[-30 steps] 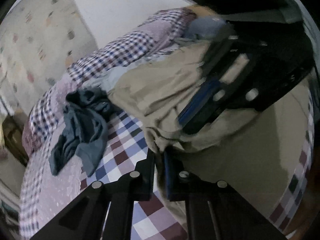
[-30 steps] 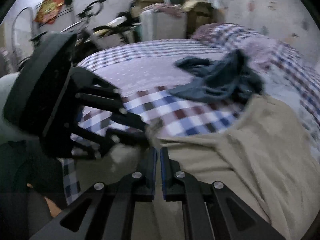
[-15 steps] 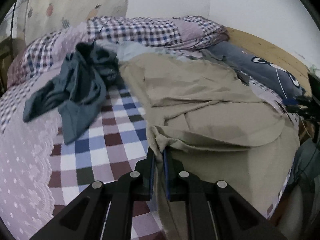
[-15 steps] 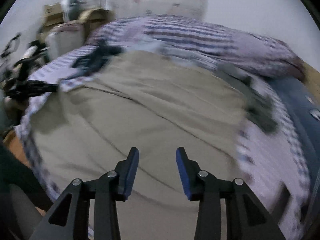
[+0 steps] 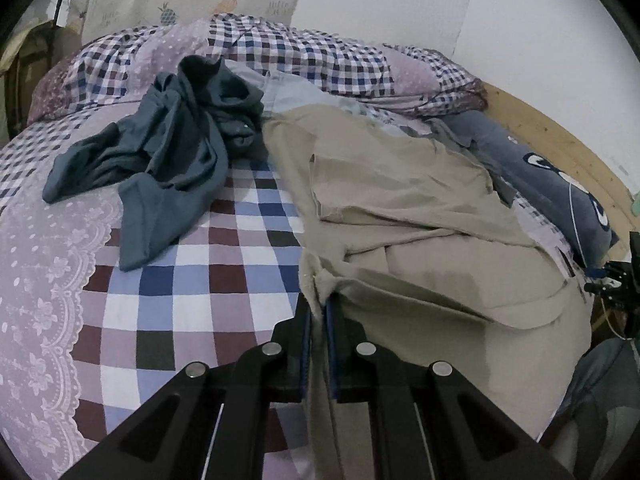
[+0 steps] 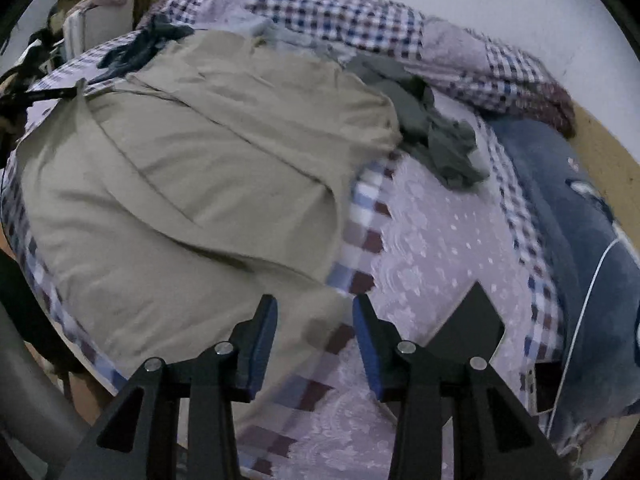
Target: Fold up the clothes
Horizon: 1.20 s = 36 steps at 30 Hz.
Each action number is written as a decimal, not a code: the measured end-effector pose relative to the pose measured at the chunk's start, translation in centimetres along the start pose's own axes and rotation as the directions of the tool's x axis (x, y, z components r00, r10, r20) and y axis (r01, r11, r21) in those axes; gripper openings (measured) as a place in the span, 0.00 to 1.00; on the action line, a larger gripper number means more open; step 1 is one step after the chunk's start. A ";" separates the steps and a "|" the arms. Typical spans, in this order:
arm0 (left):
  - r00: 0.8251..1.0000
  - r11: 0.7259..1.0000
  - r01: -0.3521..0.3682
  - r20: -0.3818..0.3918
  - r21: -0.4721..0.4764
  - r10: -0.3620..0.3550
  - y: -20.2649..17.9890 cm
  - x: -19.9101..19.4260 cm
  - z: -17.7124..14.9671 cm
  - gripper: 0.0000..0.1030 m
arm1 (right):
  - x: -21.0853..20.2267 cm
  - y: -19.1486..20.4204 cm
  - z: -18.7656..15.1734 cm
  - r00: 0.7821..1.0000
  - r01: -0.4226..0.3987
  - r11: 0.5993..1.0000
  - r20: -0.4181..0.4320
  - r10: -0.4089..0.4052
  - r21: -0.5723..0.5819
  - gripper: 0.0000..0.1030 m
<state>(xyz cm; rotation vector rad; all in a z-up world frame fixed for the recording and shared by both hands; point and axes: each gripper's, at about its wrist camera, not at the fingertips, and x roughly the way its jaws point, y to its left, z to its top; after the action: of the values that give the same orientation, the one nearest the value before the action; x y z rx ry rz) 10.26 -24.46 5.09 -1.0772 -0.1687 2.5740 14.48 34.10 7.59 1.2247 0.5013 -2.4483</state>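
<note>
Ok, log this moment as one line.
task: fold clothes | left tongs: shut on beige garment edge | right tongs: open, empty, over bed | blue-grey garment: crumpled, untouched

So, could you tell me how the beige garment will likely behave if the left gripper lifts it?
The beige garment lies creased and bunches at the left gripper, so it would probably drape limply. Being spread wide, it would likely drag across the bed.

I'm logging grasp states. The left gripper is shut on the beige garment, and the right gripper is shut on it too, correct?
Not quite. The left gripper is shut on the beige garment, but the right gripper is open, its jaws apart over the bed and holding nothing. The right wrist view shows this.
</note>
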 end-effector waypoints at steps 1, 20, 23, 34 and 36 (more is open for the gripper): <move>1.000 1.000 0.000 -0.001 -0.001 0.000 0.0 0.0 0.0 0.06 | 0.4 -0.4 -0.2 1.000 -0.008 1.000 -0.010 0.009 0.008 0.40; 0.994 0.993 0.050 0.098 -0.109 -0.039 0.7 -1.6 2.1 0.03 | -1.0 -2.8 0.7 0.992 -0.115 0.978 0.080 0.102 0.177 0.02; 0.987 0.990 0.047 0.156 -0.132 -0.026 0.6 -3.0 3.5 0.03 | -2.6 -3.1 2.3 0.990 -0.059 0.980 0.140 0.032 0.189 0.01; 0.960 0.983 -0.053 0.262 -0.179 0.099 3.0 -3.8 11.6 0.03 | -2.0 -7.2 13.7 0.964 0.038 0.982 0.254 -0.084 0.183 0.00; 0.963 0.982 -0.087 0.240 -0.167 0.126 3.8 -2.1 13.5 0.03 | -0.6 -8.5 16.3 0.964 0.058 0.983 0.246 -0.101 0.175 0.00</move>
<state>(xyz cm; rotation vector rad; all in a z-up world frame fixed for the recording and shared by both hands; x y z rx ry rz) 1.03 -28.41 15.09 -0.8276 -0.3888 2.8285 -0.29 34.09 18.48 0.9433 0.2836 -2.7117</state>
